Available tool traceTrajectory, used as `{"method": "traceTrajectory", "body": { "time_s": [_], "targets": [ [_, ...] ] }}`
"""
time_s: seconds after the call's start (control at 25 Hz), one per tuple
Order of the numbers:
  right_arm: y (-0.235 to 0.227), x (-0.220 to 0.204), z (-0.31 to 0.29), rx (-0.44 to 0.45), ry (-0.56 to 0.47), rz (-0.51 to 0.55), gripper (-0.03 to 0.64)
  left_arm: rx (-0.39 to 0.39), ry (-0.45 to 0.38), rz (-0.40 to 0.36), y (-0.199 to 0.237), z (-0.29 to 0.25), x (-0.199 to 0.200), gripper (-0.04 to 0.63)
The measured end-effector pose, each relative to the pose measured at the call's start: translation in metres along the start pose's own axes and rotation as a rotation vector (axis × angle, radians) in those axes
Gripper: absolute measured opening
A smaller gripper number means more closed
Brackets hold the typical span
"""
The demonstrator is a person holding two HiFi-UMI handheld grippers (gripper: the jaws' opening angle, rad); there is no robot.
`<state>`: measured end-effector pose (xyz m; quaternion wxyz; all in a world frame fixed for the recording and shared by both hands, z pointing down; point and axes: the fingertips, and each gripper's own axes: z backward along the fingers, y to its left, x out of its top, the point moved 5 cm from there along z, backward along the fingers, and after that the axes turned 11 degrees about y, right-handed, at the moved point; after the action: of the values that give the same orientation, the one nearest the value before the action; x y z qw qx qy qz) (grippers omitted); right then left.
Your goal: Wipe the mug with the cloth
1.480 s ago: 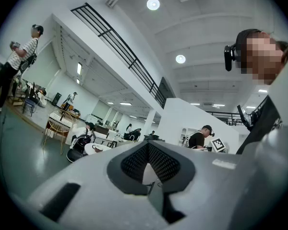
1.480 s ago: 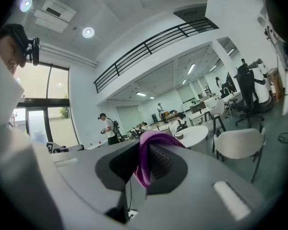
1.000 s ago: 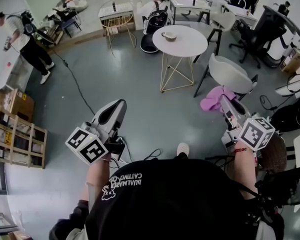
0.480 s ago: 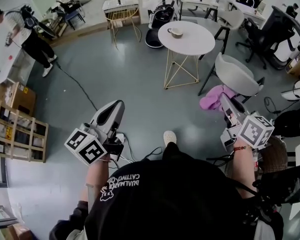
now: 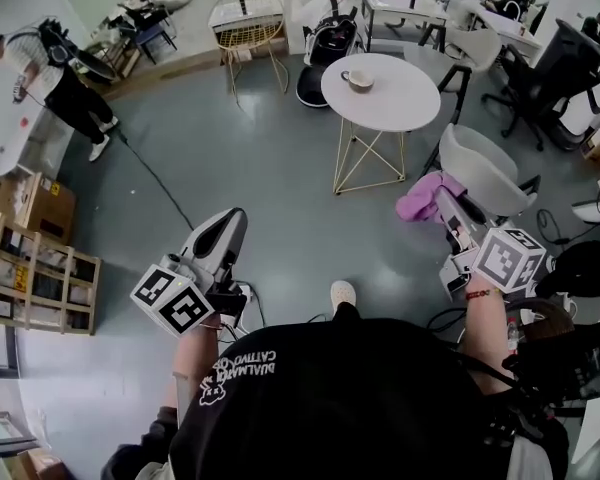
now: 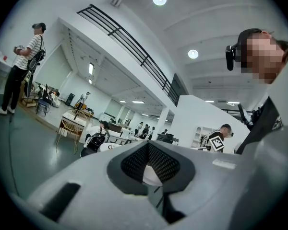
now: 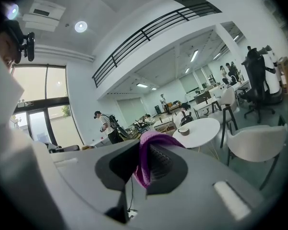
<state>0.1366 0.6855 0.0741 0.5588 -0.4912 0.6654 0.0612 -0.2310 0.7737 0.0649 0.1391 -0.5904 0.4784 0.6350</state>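
Head view: the mug (image 5: 358, 78) stands on the round table (image 5: 390, 108), ahead of both grippers and well apart from them. The right gripper (image 5: 443, 196) carries the purple cloth (image 5: 420, 196), is nearer the mug than the left gripper (image 5: 232, 218), and its long axis points roughly toward the table

Left gripper view: jaws fully together, nothing between them

Right gripper view: jaws clamped on the cloth; the mug shows beyond the cloth, slightly right of the jaw line

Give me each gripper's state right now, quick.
Left gripper: closed, nothing held.
Right gripper: closed on the purple cloth.
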Motion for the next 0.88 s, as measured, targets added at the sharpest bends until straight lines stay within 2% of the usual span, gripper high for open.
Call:
{"method": "traceTrajectory", "body": {
  "time_s": [0.4,0.68,0.88],
  "targets": [
    [-0.069,0.092,-0.056,-0.013,-0.06,0.017,0.038,0.004,-0.036,-0.031,0.041,-0.097,0.061,-0.002],
    [-0.113,0.134,-0.082,0.004,-0.093,0.005,0.038,-0.008,-0.032,-0.054,0.067,-0.16,0.086,-0.002],
    [-0.153,0.155,-0.099,-0.011,-0.078,0.026,0.038,-0.019,-0.033,-0.072,0.079,-0.211,0.097,-0.002]
  ]
}}
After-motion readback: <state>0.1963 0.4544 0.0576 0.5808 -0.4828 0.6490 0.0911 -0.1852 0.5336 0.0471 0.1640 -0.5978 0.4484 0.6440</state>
